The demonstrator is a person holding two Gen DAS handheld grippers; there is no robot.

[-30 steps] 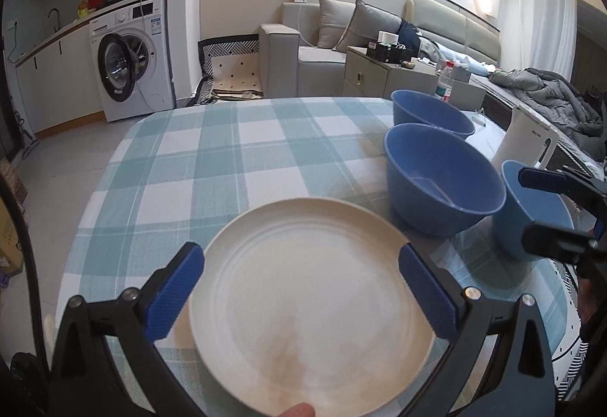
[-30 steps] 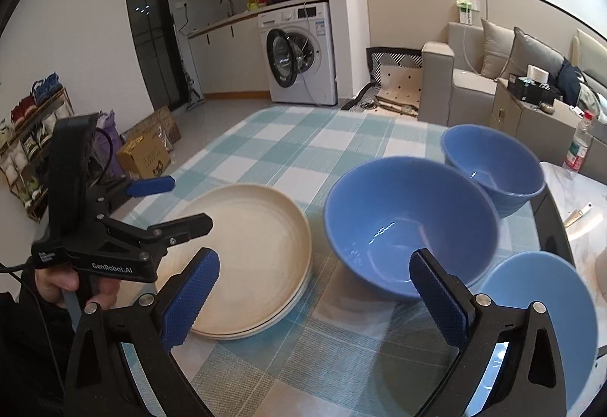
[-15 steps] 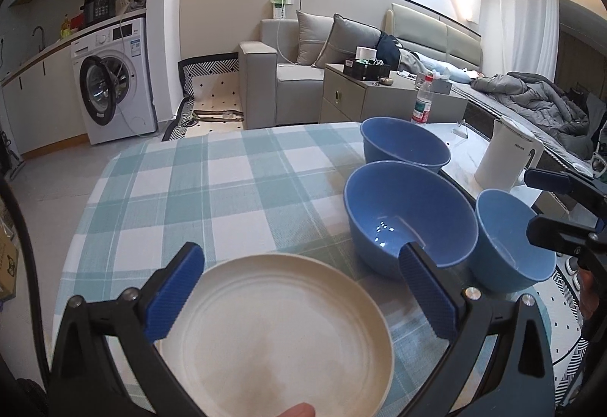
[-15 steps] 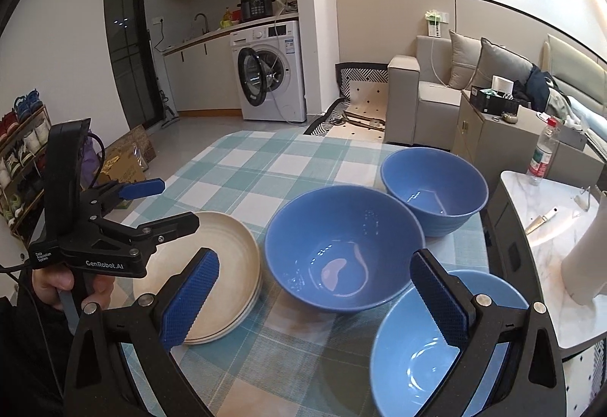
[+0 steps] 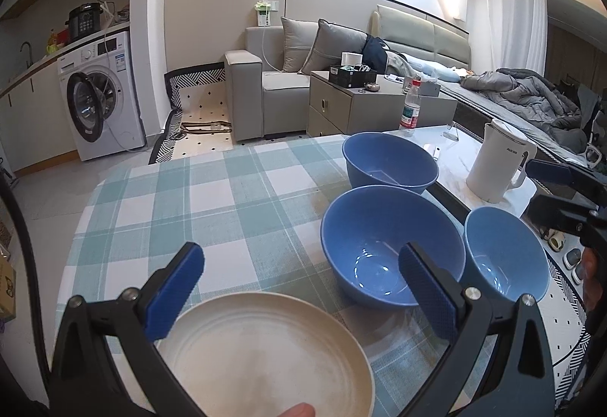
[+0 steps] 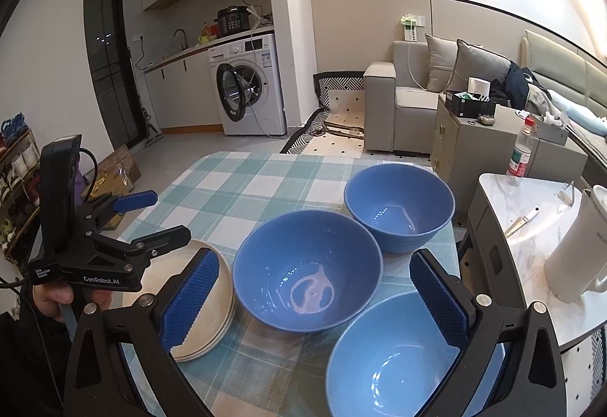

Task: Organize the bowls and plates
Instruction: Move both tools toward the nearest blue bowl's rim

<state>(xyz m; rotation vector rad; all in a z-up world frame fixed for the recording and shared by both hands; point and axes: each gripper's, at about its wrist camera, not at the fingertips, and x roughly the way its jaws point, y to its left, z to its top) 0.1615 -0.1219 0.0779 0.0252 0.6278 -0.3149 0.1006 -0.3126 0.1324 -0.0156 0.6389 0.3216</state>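
Note:
A stack of cream plates (image 5: 261, 356) lies at the near left of the checked tablecloth (image 5: 212, 197). My left gripper (image 5: 299, 276) hangs open above the stack's far rim, with nothing between its fingers. Three blue bowls stand to the right: a large middle bowl (image 6: 307, 269), a far bowl (image 6: 398, 208) and a near bowl (image 6: 398, 360). The right gripper (image 6: 313, 284) is open over the middle and near bowls and holds nothing. In the right wrist view, the plates (image 6: 222, 307) sit beside the middle bowl, under the left gripper (image 6: 155, 217).
A white kettle (image 5: 497, 162) and a water bottle (image 5: 411, 106) stand on a marble side table to the right of the bowls. The right gripper (image 5: 538, 189) shows at the right edge. A sofa, a cabinet and a washing machine stand beyond the table.
Both grippers have drawn back and risen. The left fingers flanked the plate a second ago and now sit above its far rim. All three bowls now show in both views.

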